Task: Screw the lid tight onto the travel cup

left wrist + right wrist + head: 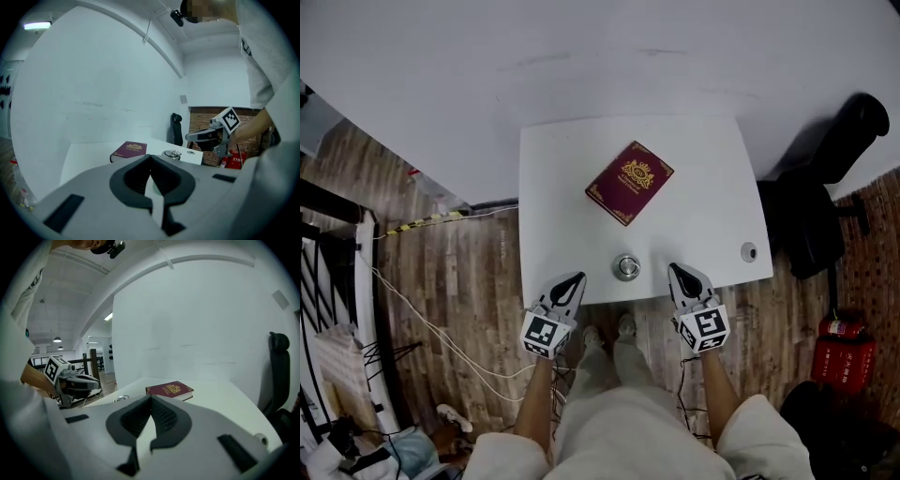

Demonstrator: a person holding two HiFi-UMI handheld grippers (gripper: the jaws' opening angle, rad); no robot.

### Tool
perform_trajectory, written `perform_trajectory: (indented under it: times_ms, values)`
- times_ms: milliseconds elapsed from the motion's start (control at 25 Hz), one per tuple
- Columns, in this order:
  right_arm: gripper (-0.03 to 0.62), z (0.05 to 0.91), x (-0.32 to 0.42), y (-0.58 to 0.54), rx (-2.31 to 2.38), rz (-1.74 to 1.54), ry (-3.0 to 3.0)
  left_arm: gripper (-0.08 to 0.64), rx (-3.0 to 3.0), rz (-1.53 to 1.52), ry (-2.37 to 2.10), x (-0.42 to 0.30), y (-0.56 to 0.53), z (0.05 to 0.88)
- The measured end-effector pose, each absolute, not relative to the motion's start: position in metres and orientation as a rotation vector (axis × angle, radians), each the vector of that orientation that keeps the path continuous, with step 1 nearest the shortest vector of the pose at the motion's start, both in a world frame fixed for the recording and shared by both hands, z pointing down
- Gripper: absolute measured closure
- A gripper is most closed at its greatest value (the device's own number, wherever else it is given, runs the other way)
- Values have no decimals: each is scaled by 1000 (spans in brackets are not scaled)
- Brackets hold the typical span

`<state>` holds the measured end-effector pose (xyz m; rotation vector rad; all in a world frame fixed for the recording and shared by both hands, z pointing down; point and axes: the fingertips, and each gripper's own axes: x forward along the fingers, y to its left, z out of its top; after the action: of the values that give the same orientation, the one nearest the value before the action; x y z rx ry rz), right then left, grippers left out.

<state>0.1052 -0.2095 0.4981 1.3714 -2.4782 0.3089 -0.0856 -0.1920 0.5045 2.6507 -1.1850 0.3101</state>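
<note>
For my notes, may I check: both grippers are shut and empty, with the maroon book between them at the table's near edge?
Not quite: the head view shows the travel cup between the left gripper and right gripper; the maroon book lies farther back.

Left gripper (151, 157), jaws together and empty, before white table (89, 157) with maroon book (130, 150), travel cup (171, 154)
</note>
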Motion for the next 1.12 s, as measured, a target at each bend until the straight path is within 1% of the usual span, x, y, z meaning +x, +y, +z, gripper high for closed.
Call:
perform_trajectory:
  times_ms: [560, 880, 1120]
  values:
    - [592, 421, 104, -219, 1419, 180, -2517, 552, 2685, 342, -1262, -92, -204, 434]
    - [594, 396, 107, -214, 1452, 130, -2539, 552, 2699, 315, -1322, -100, -206, 404]
    - [594, 391, 114, -209, 1472, 118, -2528, 552, 2716, 268, -1348, -98, -208, 389]
